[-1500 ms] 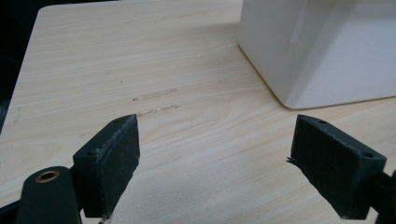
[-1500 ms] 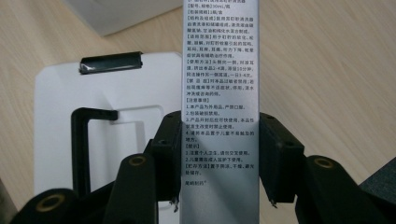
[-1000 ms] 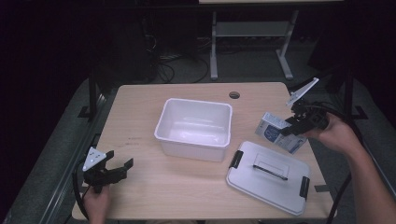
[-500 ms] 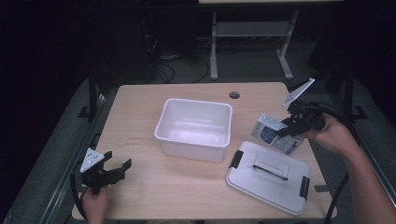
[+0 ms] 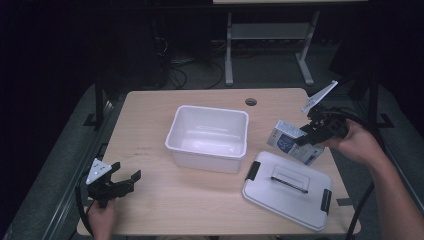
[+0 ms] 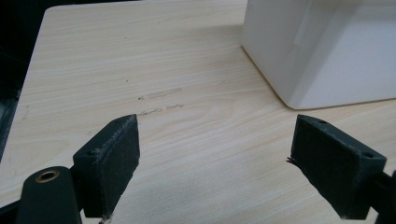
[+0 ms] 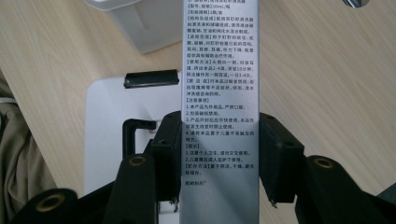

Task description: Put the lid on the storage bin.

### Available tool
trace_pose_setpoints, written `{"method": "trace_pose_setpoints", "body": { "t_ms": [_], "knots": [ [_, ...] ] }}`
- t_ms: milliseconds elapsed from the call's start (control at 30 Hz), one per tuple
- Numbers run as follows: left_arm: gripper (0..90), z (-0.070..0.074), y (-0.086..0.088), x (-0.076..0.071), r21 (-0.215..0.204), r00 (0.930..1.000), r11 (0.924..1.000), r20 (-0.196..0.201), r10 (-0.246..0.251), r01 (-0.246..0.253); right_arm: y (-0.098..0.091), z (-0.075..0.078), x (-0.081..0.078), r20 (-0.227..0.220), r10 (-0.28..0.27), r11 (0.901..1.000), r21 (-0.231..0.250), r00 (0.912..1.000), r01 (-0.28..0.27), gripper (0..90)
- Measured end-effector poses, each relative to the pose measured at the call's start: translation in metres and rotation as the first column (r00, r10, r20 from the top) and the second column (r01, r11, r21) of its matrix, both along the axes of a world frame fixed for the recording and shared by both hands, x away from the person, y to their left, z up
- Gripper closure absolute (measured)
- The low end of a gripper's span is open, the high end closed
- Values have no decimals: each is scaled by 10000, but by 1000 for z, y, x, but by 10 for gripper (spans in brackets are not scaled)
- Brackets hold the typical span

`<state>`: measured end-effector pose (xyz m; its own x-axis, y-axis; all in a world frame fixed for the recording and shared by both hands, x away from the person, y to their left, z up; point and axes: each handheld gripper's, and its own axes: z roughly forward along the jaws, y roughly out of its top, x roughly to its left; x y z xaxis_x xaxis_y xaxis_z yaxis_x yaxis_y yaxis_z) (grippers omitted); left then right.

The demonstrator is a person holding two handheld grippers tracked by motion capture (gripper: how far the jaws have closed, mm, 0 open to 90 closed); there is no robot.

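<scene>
- Our right gripper [image 5: 314, 134] is clamped on the small printed box [image 5: 292, 142], held above the tabletop [image 5: 150, 115] just right of the white bin [image 5: 209, 137] and beyond the grey lid [image 5: 287, 189].
- We judge the box is headed for the bin: carry it level over the near rim, lower it inside, then release.
- Our left gripper [image 5: 120, 180] rests at the near left corner, jaws apart, holding nothing.

The silver box [image 7: 219, 93] held in the right tool [image 7: 219, 172] carries columns of small black Chinese print with bracketed headings, numbered lines 1 to 4 and 1 to 2, and "3-4".
</scene>
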<state>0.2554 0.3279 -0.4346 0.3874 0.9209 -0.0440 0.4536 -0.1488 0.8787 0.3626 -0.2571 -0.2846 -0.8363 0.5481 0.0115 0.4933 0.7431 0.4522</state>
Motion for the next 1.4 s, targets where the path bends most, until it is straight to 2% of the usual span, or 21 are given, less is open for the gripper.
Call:
{"method": "trace_pose_setpoints", "body": {
  "t_ms": [433,1000,1400],
  "knots": [
    [149,0,-1,0,22,10000,10000,20,-20,20,7,11,-4,71,206,9998,23,9998,-206,554],
    [149,0,-1,0,80,10000,9999,-9,-61,61,28,40,-8,212,616,9981,-106,9979,-614,554],
    [149,1,-3,0,233,9998,9995,-76,-187,189,47,49,-8,249,1034,9946,-99,9943,-1032,554]
  ]
}}
